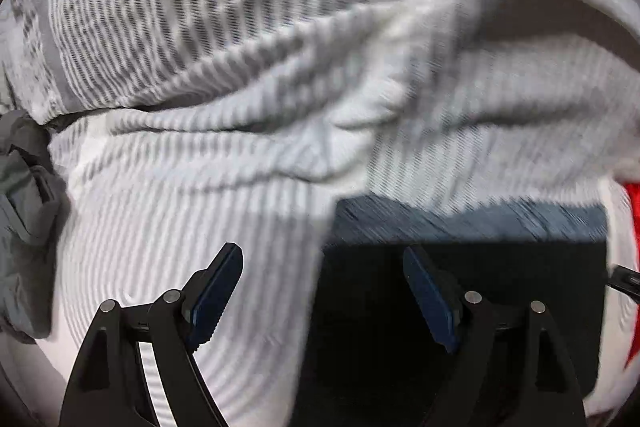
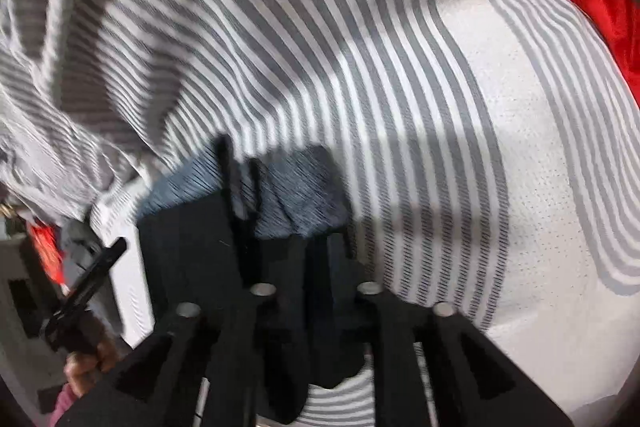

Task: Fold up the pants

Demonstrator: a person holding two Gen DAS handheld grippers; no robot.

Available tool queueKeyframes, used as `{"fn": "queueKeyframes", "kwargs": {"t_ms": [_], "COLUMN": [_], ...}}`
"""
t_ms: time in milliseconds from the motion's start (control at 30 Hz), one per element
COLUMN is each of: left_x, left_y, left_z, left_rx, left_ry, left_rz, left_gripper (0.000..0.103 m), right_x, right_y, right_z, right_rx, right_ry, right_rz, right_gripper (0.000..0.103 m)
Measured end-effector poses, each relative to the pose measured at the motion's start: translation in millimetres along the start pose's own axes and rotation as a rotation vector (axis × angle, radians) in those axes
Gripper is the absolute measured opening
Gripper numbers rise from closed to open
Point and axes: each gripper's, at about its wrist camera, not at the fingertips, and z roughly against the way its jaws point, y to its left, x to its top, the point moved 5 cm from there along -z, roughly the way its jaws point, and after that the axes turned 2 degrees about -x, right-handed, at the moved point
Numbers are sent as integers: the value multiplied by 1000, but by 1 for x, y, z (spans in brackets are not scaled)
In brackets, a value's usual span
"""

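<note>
Left gripper (image 1: 323, 259) is spread wide w/ nothing between its blue pads (image 1: 216, 291); it hangs just above the bed, one finger over the striped cover, the other over dark cloth. That dark cloth is the pants (image 1: 460, 307): black, w/ a blue-grey heathered waistband (image 1: 460, 223) along the far edge, lying flat on the bedspread (image 1: 240, 87) toward the right of the left wrist view.

Right gripper (image 2: 316, 255) is clenched on the pants (image 2: 188, 259); black fabric is pinched between its fingers and bunches up around them, the blue-grey band (image 2: 296, 195) rucked just beyond the tips. A thin dark cord or strap stands up from the band; can't tell exactly what it is, too blurred.

Around them, the grey-and-white striped bedspread lies rumpled in big folds. Red satin cloth (image 2: 608, 11) shows at the far right edge. A grey garment (image 1: 24, 227) sits bunched at the left edge of the left view. The left-hand gripper's black finger and the person's hand (image 2: 86, 363) show low left in the right wrist view.
</note>
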Motion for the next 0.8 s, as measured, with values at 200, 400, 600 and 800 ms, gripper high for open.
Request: {"fn": "queueKeyframes", "kwargs": {"t_ms": [200, 400, 600, 800], "left_x": [15, 2, -13, -26], "left_y": [17, 3, -13, -29], "left_z": [-26, -31, -29, -31], "left_rx": [49, 53, -18, -17], "left_ry": [33, 36, 36, 43], "left_rz": [55, 49, 51, 30], "left_gripper": [84, 84, 84, 84], "right_x": [22, 25, -10, -23], "right_y": [67, 99, 64, 67], "right_z": [11, -15, -29, -34], "right_rx": [84, 91, -23, -100], "right_ry": [-72, -18, 39, 24], "right_rz": [154, 228, 304, 396], "right_gripper": [44, 44, 43, 45]}}
